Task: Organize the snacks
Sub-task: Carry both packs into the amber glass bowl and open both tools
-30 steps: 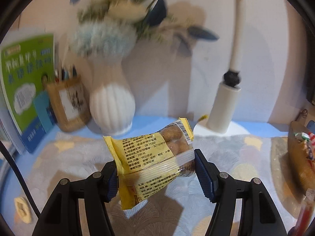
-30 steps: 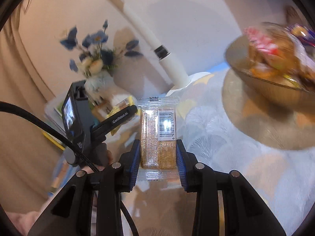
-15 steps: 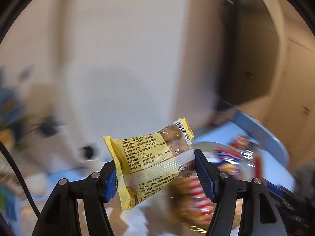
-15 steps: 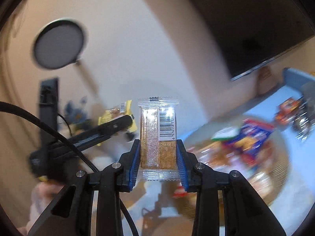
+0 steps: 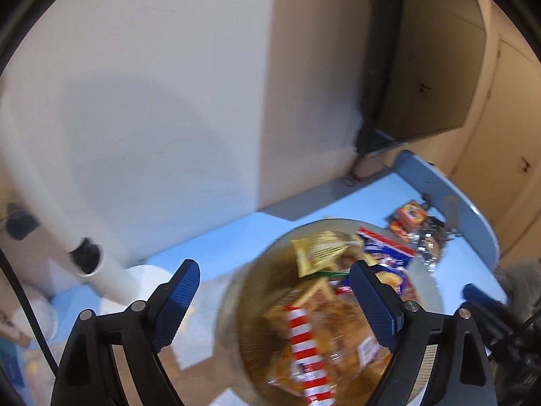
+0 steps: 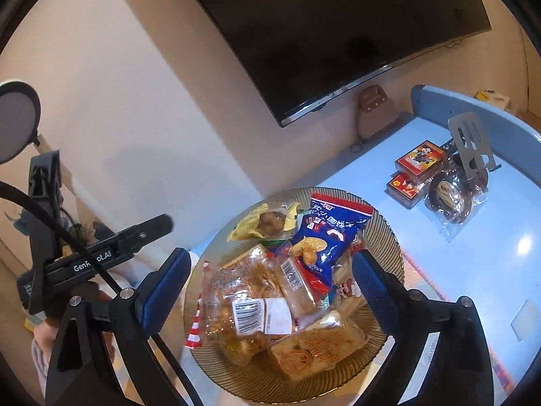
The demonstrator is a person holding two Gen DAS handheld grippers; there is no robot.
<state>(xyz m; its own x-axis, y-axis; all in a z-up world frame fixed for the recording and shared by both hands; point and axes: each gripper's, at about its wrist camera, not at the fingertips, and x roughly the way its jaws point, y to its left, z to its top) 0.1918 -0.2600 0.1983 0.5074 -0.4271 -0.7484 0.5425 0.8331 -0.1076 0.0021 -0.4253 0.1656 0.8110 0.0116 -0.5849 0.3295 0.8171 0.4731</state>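
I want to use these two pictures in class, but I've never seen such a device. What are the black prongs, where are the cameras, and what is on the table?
Each picture comes from a camera on a handheld two-finger gripper, looking along its fingers. The left gripper and right gripper are both open and hold nothing. Below them a ribbed amber glass plate on the light blue table is heaped with wrapped snacks, among them a blue crisp bag and a yellow-wrapped pastry. Two red card boxes lie beside the plate.
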